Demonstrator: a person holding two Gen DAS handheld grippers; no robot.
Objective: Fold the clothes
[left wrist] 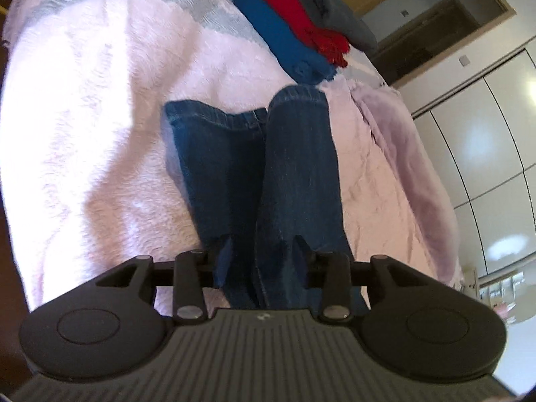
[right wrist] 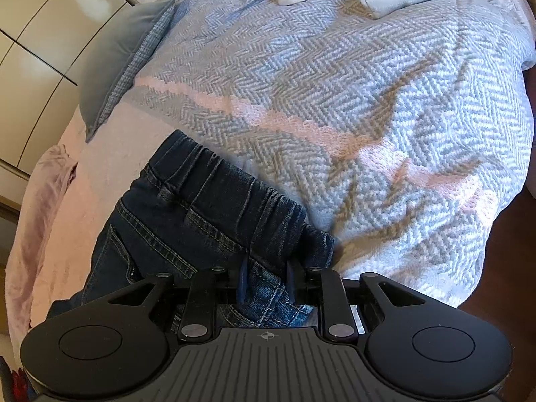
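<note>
A bed is covered by a fluffy pink blanket [left wrist: 83, 140] and a grey-and-white herringbone woven throw [right wrist: 368, 83]. Dark blue denim jeans [left wrist: 241, 167] are laid across them, the legs side by side on the pink blanket and the elastic waistband [right wrist: 227, 181] at the throw's edge. A grey cushion [right wrist: 114, 63] is seen beside the waistband. The left gripper [left wrist: 261, 251] is clamped on the leg fabric; the right gripper [right wrist: 266, 281] is closed on denim near the waistband.
</note>
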